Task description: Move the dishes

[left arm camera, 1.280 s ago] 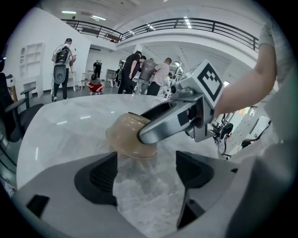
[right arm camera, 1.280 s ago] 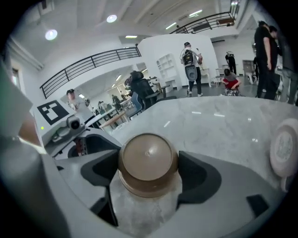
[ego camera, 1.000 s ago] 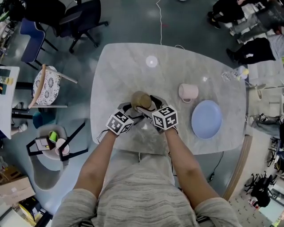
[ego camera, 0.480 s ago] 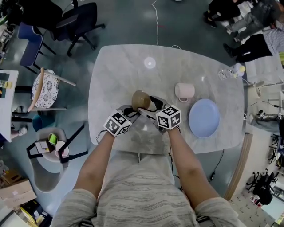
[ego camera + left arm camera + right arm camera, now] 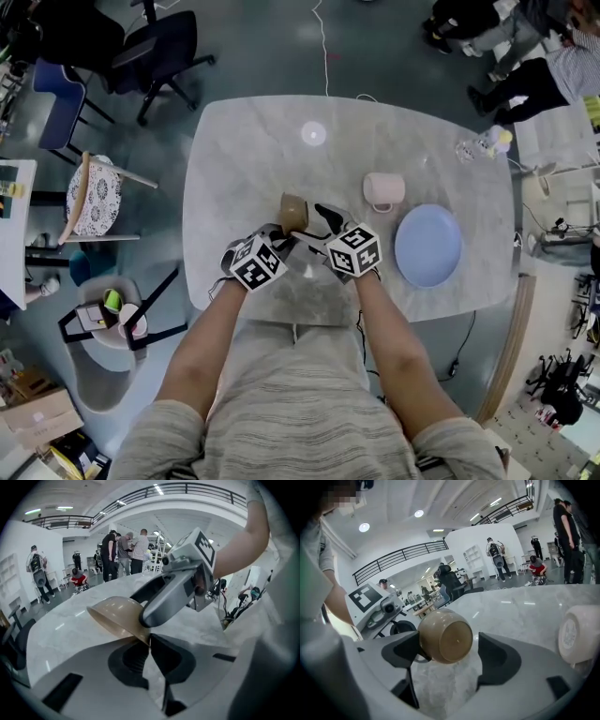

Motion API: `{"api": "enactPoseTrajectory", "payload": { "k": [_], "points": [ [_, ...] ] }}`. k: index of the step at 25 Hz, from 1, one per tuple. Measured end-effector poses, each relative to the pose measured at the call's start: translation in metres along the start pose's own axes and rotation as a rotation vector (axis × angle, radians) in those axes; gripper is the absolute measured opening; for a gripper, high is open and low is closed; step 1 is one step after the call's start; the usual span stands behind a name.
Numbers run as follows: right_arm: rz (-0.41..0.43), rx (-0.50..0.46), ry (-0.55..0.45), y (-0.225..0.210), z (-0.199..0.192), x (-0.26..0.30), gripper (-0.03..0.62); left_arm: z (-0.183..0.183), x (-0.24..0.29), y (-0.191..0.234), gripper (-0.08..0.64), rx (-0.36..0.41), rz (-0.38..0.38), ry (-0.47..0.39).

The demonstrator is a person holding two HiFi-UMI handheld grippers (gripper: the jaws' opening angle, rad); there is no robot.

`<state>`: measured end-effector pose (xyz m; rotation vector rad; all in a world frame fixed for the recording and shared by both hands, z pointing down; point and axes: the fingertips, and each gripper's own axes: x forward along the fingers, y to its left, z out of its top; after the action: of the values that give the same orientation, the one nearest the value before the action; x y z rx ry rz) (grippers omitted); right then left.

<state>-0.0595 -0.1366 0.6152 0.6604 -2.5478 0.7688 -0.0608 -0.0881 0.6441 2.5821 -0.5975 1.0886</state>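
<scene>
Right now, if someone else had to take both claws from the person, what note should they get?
Left claw: has just closed and is pinching the rim of the brown bowl.
Right claw: open. The bowl sits in its gap, not clamped.
Things: the bowl is tipped on its side near the middle of the table. The pink mug and blue plate are to its right, with no claw on them.
Done: bowl gripped.
Left: move the bowl, then probably the mug and plate. Where they go is not shown.
</scene>
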Motion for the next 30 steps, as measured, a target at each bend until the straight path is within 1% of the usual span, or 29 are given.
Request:
{"api": "enactPoseTrajectory", "payload": {
  "k": [3,5,8,13,15,17,18,19,20,21,23,27,28,30],
  "points": [
    [-0.038,-0.022,-0.010,-0.007,0.003,-0.008,0.411,-0.004,0.004,0.000,0.031,0.120,0.030,0.089],
    [-0.064,-0.018,-0.023,-0.013,0.007,-0.016,0.410,-0.004,0.008,0.002,0.031,0.199,0.058,0.149],
    [-0.091,0.022,-0.047,-0.020,0.015,-0.030,0.410,-0.002,0.013,0.005,0.031,0.311,0.098,0.231],
    [-0.121,0.076,-0.068,-0.026,0.032,-0.040,0.408,0.003,0.024,0.010,0.031,0.461,0.164,0.346],
    [-0.134,0.101,-0.058,-0.029,0.039,-0.039,0.408,0.005,0.028,0.010,0.031,0.534,0.182,0.389],
    [-0.155,0.117,-0.024,-0.033,0.043,-0.037,0.403,0.007,0.031,0.009,0.031,0.603,0.200,0.426],
    [-0.167,0.119,0.001,-0.036,0.043,-0.036,0.387,0.008,0.033,0.008,0.031,0.635,0.209,0.443],
    [-0.180,0.120,0.028,-0.039,0.042,-0.036,0.322,0.008,0.034,0.007,0.031,0.664,0.218,0.460],
    [-0.194,0.123,0.054,-0.042,0.041,-0.036,0.218,0.008,0.036,0.007,0.031,0.688,0.230,0.478],
    [-0.207,0.129,0.078,-0.045,0.039,-0.036,0.195,0.008,0.037,0.007,0.031,0.710,0.244,0.496],
    [-0.229,0.146,0.124,-0.050,0.034,-0.037,0.197,0.005,0.038,0.010,0.031,0.762,0.288,0.541],
    [-0.273,0.148,0.229,-0.054,0.022,-0.038,0.210,-0.004,0.038,0.017,0.031,0.908,0.378,0.647],
    [-0.280,0.153,0.252,-0.054,0.019,-0.038,0.199,-0.005,0.039,0.019,0.031,0.940,0.392,0.666],
    [-0.293,0.170,0.282,-0.055,0.014,-0.039,0.149,-0.005,0.040,0.020,0.031,0.989,0.406,0.688]
  ]
}}
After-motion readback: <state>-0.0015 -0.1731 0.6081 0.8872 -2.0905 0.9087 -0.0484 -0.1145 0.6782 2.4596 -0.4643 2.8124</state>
